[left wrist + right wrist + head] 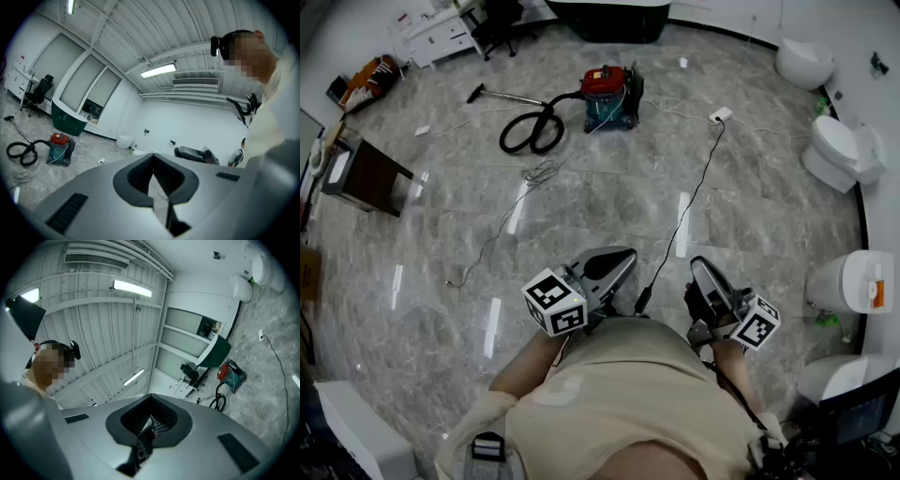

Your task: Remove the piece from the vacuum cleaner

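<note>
At the six o'clock edge of the head view, close against the person's chest, the left tool (628,254) and the right tool (699,265) both point out over the floor (581,202). Each one's own view shows its jaws shut together with nothing between them.

The vacuum cleaner (608,94), a red-topped canister, stands on the floor at about twelve o'clock from the person, well apart from both tools. Its black hose (532,132) lies looped at the canister's eight o'clock. A thin wand (508,96) runs on from the loop toward ten o'clock and ends in a small dark nozzle (475,93). A black cable (689,206) trails across the floor from a white plug block (719,115) at the canister's three o'clock down toward the person.

The removal seems not yet begun; this looks like the approach. Which piece is meant cannot be told from here, though the hose, wand or nozzle are the likely candidates.

The next move probably calls for:
- crossing the floor toward twelve o'clock while keeping clear of the cable;
- opening the jaws on arrival;
- steadying the canister or hose with one tool while the other closes on the piece and pulls it free.
</note>
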Tool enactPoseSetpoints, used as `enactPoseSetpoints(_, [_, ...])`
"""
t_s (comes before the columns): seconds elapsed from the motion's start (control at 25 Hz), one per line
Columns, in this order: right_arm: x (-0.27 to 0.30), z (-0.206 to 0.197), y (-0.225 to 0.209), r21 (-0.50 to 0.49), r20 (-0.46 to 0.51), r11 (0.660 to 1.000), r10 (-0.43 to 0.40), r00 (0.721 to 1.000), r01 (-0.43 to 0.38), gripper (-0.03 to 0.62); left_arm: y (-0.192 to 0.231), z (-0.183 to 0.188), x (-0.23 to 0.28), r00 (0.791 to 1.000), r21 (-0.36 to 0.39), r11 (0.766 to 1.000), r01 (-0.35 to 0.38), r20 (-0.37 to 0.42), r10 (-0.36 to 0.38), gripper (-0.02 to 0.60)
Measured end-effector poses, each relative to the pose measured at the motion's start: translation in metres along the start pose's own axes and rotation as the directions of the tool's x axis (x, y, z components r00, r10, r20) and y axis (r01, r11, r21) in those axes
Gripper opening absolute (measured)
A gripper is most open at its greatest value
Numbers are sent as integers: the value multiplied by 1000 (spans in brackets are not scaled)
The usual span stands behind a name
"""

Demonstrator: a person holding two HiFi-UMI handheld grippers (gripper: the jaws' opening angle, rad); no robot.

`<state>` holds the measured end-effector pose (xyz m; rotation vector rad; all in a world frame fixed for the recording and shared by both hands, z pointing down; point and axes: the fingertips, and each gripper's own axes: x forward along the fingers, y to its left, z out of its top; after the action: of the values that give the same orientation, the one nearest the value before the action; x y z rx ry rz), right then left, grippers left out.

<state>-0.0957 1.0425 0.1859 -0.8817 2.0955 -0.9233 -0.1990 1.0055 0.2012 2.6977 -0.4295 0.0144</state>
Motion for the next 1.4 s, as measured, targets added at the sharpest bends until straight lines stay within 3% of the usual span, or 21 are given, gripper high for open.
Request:
enactPoseSetpoints(0.16, [22, -12, -3, -1, -48, 1000, -3, 999, 3, 0, 19, -3, -12, 999, 18, 999, -40, -21, 40, 3])
enactPoseSetpoints(0.28, [35, -13, -13, -26, -56, 999, -49, 997, 48, 0, 38, -3, -18, 998, 7, 998, -56, -42, 57, 3])
enactPoseSetpoints(0.56, [73, -23, -24, -55, -63, 997, -48, 997, 45, 0, 71, -1, -20, 992, 99, 995, -21, -120, 33, 3])
enactPoseSetpoints(0.72, [115, -34, -44, -53, -118, 997, -58, 991, 52, 0, 104, -3, -15, 992, 91, 996, 13, -130, -1, 3])
enactPoseSetpoints(0.96, [152, -39, -50, -67, -95, 993, -106, 990, 100, 0, 145, 10, -23, 988, 2, 997, 80, -130, -79, 3])
enactPoseSetpoints(1.4, [200, -55, -47, -28, -121, 993, -115, 986, 113, 0, 196, 34, -50, 995, 25, 999, 20, -94, -18, 3])
